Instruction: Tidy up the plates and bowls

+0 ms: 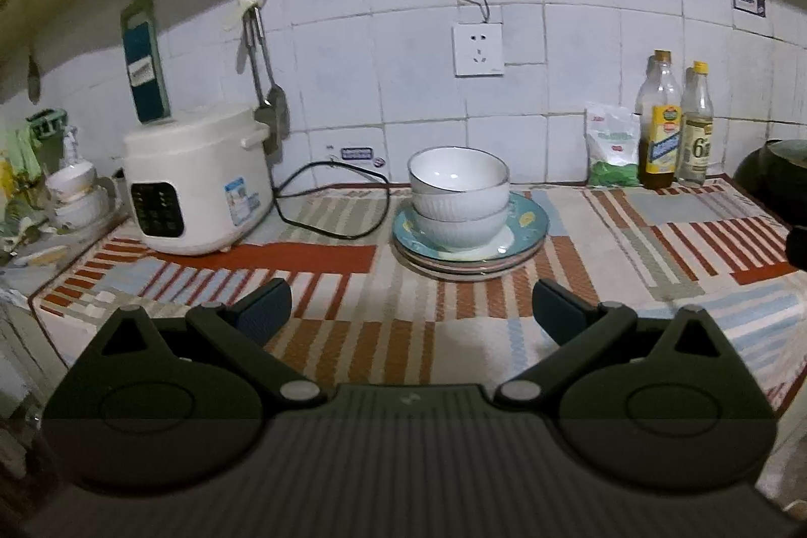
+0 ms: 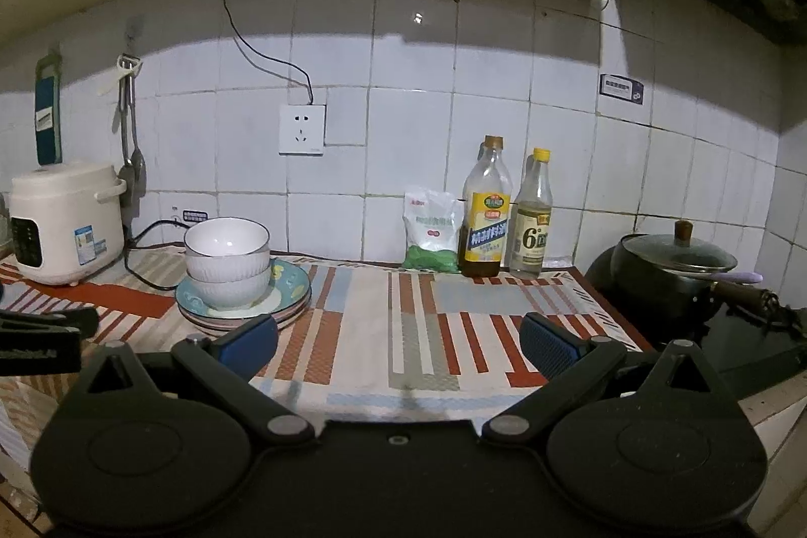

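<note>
Two white ribbed bowls [image 1: 458,195] are nested, standing on a stack of plates [image 1: 524,240] whose top one is teal with yellow marks. The stack sits on the striped cloth in the middle of the counter. My left gripper [image 1: 411,311] is open and empty, held back from the stack near the counter's front. In the right wrist view the bowls [image 2: 227,260] and plates [image 2: 292,291] are at the left. My right gripper [image 2: 398,344] is open and empty, to the right of the stack. The left gripper's side [image 2: 40,331] shows at the left edge.
A white rice cooker [image 1: 196,185] with a black cord stands left of the stack. Two bottles [image 1: 676,129] and a green-white bag [image 1: 611,150] stand against the tiled wall at right. A lidded black pan [image 2: 676,271] sits on the stove far right. More small bowls [image 1: 75,195] are at far left.
</note>
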`<state>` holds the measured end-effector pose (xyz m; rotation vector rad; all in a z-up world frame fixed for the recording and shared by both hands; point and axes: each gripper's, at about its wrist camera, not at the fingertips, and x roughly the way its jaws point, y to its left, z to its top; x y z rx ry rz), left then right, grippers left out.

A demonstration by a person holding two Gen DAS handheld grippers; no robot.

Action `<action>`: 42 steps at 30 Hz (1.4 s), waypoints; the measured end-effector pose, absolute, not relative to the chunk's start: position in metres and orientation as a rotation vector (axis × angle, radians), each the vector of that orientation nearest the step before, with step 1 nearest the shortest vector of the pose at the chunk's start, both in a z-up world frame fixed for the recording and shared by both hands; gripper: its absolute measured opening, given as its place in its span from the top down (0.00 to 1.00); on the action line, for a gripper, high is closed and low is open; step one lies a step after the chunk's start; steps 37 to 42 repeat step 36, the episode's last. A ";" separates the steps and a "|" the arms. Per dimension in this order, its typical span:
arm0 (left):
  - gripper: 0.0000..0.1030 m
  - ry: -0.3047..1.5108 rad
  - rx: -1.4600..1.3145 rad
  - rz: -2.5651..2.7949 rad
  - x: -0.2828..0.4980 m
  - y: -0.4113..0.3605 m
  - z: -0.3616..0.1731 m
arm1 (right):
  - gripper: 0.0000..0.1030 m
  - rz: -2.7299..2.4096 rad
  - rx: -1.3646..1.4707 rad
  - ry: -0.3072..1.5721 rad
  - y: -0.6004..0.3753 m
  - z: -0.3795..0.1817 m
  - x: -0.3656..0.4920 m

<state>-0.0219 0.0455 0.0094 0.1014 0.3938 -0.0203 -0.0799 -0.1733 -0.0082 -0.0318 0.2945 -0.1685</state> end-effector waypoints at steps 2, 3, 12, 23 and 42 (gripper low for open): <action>0.00 0.392 0.106 -0.012 -0.021 0.046 0.009 | 0.00 -0.171 -0.032 0.299 -0.173 -0.009 -0.078; 0.00 0.394 0.105 -0.013 -0.021 0.047 0.009 | 0.00 -0.172 -0.035 0.302 -0.172 -0.010 -0.077; 0.00 0.393 0.103 -0.022 -0.020 0.047 0.008 | 0.00 -0.184 -0.057 0.325 -0.167 -0.012 -0.074; 0.00 0.396 0.099 -0.006 -0.019 0.048 0.005 | 0.00 -0.198 -0.058 0.340 -0.169 -0.014 -0.072; 0.00 0.395 0.086 -0.013 -0.020 0.051 0.005 | 0.00 -0.212 -0.045 0.349 -0.173 -0.015 -0.072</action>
